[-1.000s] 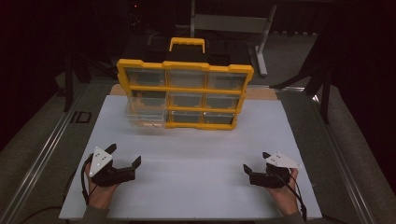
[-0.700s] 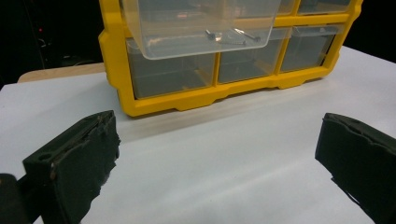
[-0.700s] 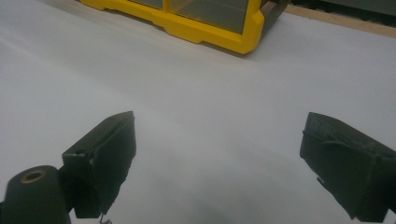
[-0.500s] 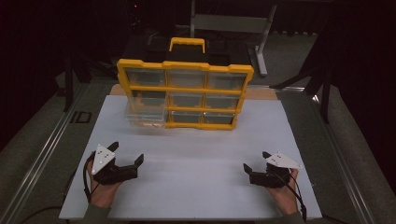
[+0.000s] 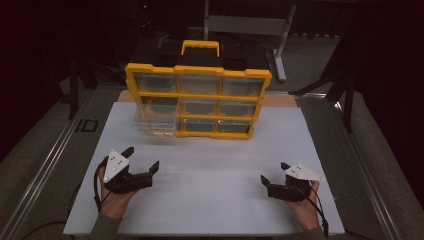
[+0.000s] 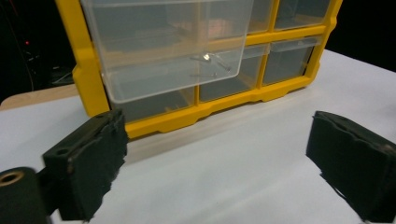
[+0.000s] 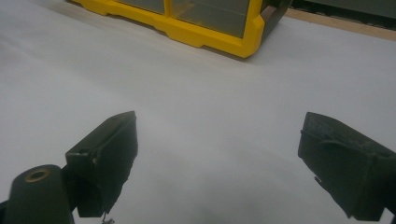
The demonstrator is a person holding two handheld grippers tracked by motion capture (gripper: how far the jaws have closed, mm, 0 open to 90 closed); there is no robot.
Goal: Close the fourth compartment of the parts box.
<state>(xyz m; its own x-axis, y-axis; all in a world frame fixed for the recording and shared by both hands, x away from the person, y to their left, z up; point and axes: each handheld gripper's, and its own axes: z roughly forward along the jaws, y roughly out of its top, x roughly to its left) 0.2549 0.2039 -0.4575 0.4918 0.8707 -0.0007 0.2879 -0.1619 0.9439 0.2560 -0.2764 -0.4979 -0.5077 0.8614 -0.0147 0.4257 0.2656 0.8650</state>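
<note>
A yellow organizer case [image 5: 198,95] with clear drawers and a top handle stands upright at the back of the white board [image 5: 210,165]. One clear drawer [image 5: 156,121] on its left side is pulled out; in the left gripper view this drawer [image 6: 168,51] holds a few small metal parts [image 6: 208,63]. My left gripper [image 5: 142,157] hovers at the front left, pointing at the case. It is open with nothing between its jaws [image 6: 219,158], which have just been closing a little. My right gripper [image 5: 274,172] rests at the front right, open and empty [image 7: 224,158].
White board stretches between the grippers and the case. Its front edge lies just behind both hands. A metal rail [image 5: 40,170] runs along the left side. A grey stand [image 5: 250,25] is behind the case in the dark.
The left gripper has risen slightly and edged toward the organizer. The right gripper has stayed where it was.
</note>
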